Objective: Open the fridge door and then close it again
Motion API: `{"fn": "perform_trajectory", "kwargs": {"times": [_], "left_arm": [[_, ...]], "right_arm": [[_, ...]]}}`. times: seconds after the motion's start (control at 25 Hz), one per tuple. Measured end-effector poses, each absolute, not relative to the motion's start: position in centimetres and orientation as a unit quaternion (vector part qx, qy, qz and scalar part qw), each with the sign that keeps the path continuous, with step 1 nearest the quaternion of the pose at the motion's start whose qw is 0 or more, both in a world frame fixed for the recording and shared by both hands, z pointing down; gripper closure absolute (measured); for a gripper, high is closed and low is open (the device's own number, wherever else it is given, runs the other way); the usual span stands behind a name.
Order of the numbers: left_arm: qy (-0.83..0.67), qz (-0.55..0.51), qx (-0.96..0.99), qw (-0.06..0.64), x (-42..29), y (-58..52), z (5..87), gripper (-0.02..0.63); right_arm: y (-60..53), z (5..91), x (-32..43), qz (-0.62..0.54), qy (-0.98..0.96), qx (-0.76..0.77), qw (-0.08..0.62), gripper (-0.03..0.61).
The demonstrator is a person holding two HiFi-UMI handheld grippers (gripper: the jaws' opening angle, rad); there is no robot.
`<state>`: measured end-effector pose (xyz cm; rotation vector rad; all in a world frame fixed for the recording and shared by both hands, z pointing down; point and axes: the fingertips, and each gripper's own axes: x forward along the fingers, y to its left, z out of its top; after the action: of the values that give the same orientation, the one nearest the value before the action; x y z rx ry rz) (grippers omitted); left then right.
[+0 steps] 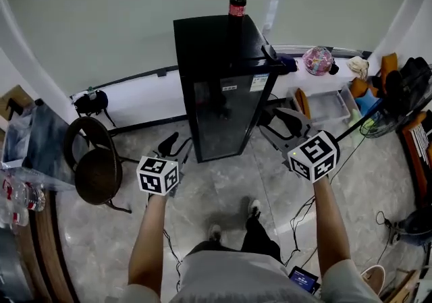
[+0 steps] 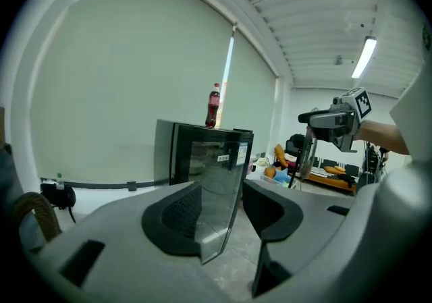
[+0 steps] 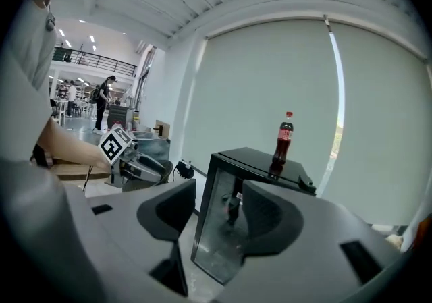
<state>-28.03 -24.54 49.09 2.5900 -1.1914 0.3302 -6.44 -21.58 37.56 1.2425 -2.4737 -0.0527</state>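
A small black fridge (image 1: 219,59) with a glass door (image 1: 219,123) stands against the wall, and the door looks closed. A cola bottle (image 1: 237,2) stands on top of it. My left gripper (image 1: 177,146) hovers open in front of the fridge's lower left corner, and my right gripper (image 1: 273,126) hovers open off its right side; neither touches it. In the left gripper view the left gripper (image 2: 221,195) frames the fridge (image 2: 202,153), nothing sits between its pads, and the right gripper (image 2: 331,123) shows at the right. The right gripper (image 3: 219,194) is equally empty before the fridge (image 3: 260,160).
A round dark chair (image 1: 94,167) stands left of the fridge, beside a table (image 1: 30,140) with bottles. On the right lie a grey tray (image 1: 327,106), bags and a fan (image 1: 381,123). Cables trail over the tiled floor (image 1: 216,194). A person (image 3: 104,99) stands far off.
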Motion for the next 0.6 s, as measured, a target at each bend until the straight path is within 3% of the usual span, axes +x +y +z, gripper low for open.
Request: {"fn": "perform_trajectory", "kwargs": {"times": [0.6], "left_arm": [[-0.499,0.137,0.839,0.170,-26.1,-36.7,53.4,0.430]], "right_arm": [[-41.9,39.0,-10.8,-0.135,-0.912,0.222,0.317,0.362]]}}
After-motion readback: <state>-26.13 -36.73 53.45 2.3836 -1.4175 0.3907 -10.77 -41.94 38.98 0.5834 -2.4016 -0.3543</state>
